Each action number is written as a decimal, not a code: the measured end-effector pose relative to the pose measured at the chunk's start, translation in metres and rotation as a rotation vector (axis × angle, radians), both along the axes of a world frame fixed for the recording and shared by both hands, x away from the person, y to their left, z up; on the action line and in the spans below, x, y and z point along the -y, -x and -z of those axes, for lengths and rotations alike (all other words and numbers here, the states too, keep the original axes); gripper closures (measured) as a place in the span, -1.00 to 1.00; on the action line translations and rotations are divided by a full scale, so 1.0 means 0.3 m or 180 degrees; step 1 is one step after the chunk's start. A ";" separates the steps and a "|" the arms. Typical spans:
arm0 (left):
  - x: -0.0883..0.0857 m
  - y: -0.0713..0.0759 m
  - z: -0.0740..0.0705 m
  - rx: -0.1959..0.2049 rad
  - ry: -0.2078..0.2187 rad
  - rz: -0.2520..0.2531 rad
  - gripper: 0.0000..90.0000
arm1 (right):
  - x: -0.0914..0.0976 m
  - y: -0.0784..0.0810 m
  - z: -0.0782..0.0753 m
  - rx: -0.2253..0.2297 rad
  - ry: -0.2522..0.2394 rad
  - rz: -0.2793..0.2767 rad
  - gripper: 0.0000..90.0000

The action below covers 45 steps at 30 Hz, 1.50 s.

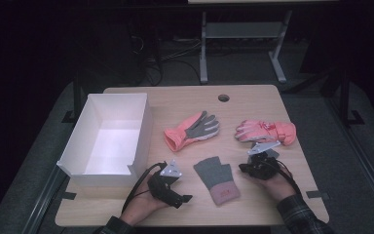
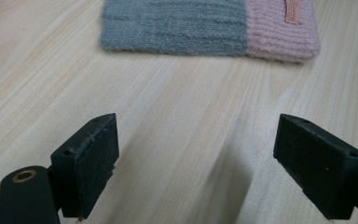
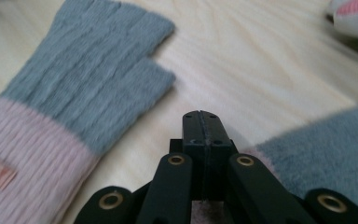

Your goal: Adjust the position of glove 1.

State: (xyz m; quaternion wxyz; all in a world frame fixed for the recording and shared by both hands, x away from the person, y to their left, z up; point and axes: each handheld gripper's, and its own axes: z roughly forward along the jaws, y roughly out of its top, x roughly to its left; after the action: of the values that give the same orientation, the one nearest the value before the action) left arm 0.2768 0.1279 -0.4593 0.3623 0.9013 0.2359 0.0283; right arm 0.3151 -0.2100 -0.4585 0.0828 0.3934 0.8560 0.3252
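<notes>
A knitted fingerless mitten, grey with a pink cuff, lies flat near the table's front edge between my two grippers. My left gripper sits to its left, low over bare wood. In the left gripper view this gripper stands open and empty, with the mitten ahead of it. My right gripper rests to the right of the mitten. In the right gripper view its jaws are pressed together, and the mitten is to their left. A second piece of grey fuzzy fabric with a pink edge lies against their right side.
An open white box stands at the left of the table. A coral glove with a grey palm lies mid-table. A pink padded glove lies to its right, just beyond my right gripper. The table has a cable hole at the back.
</notes>
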 end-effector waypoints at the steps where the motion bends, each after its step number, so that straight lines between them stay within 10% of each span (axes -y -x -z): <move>1: -0.001 0.000 0.000 -0.0003 0.0001 0.0001 -0.70 | 0.007 0.008 -0.003 -0.0014 0.0015 0.0006 1.00; 27: -0.001 -0.003 0.003 -0.0076 0.0041 -0.0029 -0.70 | 0.245 0.169 -0.033 0.0027 -0.0157 0.0299 0.91; 32: -0.004 -0.002 0.000 -0.0057 0.0011 -0.0007 -0.70 | 0.270 0.148 -0.048 0.0196 -0.0058 0.0522 0.74; 45: 0.001 0.000 0.005 -0.0062 0.0023 -0.0036 -0.70 | 0.297 0.072 0.004 0.0006 -0.0071 0.0808 0.55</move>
State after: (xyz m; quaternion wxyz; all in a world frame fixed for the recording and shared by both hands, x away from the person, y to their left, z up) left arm 0.2768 0.1275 -0.4607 0.3630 0.8989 0.2445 0.0208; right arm 0.2933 -0.2990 -0.4596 0.1197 0.4992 0.7955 0.3219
